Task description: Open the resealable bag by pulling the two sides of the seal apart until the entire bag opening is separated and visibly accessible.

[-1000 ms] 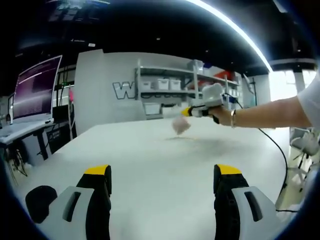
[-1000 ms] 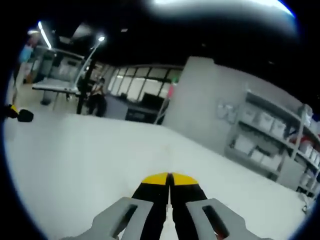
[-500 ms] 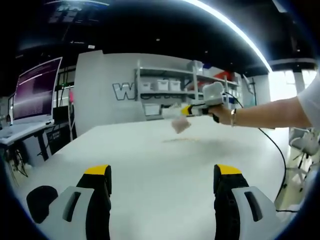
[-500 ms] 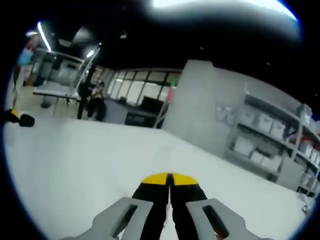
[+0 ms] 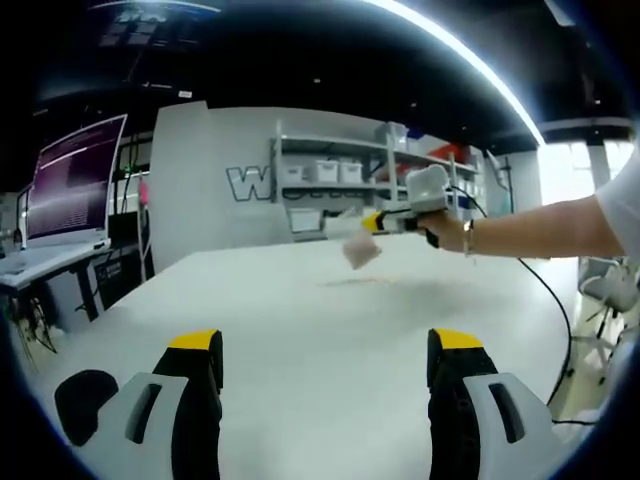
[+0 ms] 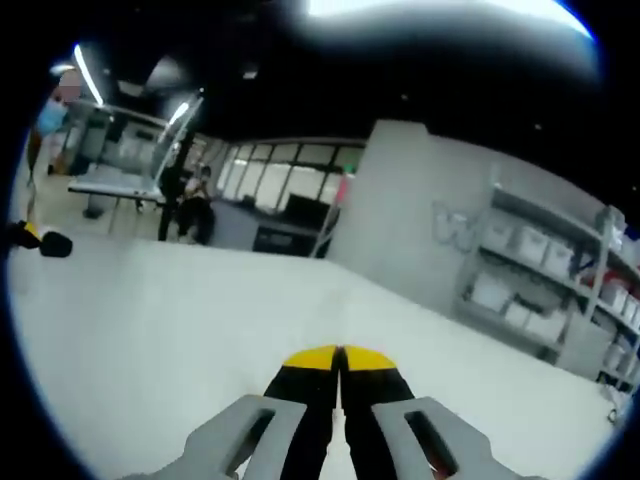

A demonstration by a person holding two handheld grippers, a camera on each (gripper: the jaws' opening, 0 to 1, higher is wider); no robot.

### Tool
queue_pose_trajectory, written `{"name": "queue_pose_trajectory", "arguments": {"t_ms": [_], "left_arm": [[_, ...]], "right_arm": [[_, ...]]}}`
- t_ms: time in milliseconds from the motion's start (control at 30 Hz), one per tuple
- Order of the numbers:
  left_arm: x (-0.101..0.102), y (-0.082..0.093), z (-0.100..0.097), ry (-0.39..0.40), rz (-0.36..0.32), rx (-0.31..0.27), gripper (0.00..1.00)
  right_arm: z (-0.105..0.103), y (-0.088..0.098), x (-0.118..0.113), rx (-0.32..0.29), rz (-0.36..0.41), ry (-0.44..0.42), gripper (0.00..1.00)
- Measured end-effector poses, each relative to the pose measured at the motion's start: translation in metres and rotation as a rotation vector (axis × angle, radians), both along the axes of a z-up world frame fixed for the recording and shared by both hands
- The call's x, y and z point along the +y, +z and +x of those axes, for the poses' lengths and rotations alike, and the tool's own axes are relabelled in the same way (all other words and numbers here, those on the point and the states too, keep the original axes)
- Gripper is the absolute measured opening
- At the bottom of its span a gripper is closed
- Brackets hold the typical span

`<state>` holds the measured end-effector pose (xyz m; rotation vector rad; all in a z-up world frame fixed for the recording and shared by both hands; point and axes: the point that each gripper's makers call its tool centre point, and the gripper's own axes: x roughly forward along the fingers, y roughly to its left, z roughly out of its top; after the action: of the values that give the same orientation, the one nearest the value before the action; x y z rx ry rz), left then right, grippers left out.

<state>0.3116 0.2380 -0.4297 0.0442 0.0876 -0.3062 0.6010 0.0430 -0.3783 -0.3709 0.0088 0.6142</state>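
Note:
A small pale pink resealable bag (image 5: 361, 251) hangs in the air just above the white table (image 5: 300, 310), at its far side in the left gripper view. My right gripper (image 5: 373, 222), held by a person's outstretched hand (image 5: 447, 231), is shut on the bag's top edge. In the right gripper view its yellow-tipped jaws (image 6: 338, 357) are pressed together and the bag is hidden beneath them. My left gripper (image 5: 326, 345) stands open low over the near part of the table, far from the bag, with nothing between its fingers. Its tip (image 6: 36, 239) peeks in at the left edge of the right gripper view.
A cable (image 5: 552, 300) trails from the right gripper over the table's right edge. A lit monitor (image 5: 68, 180) stands on a desk at the left. Shelves with white bins (image 5: 330, 170) line the back wall. A black round object (image 5: 82, 398) lies beside my left jaw.
The bag swung up and left a little under the right gripper, then settled back. The left gripper has stayed put and open.

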Motion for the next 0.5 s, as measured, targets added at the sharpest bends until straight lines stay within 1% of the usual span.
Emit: {"name": "queue_pose_trajectory", "arguments": {"t_ms": [500], "left_arm": [[-0.0029,0.0020,-0.0016,-0.004,0.001,-0.004,0.82]], "right_arm": [[-0.0100,-0.0020,-0.0062,0.000,0.002,-0.001,0.00]]}}
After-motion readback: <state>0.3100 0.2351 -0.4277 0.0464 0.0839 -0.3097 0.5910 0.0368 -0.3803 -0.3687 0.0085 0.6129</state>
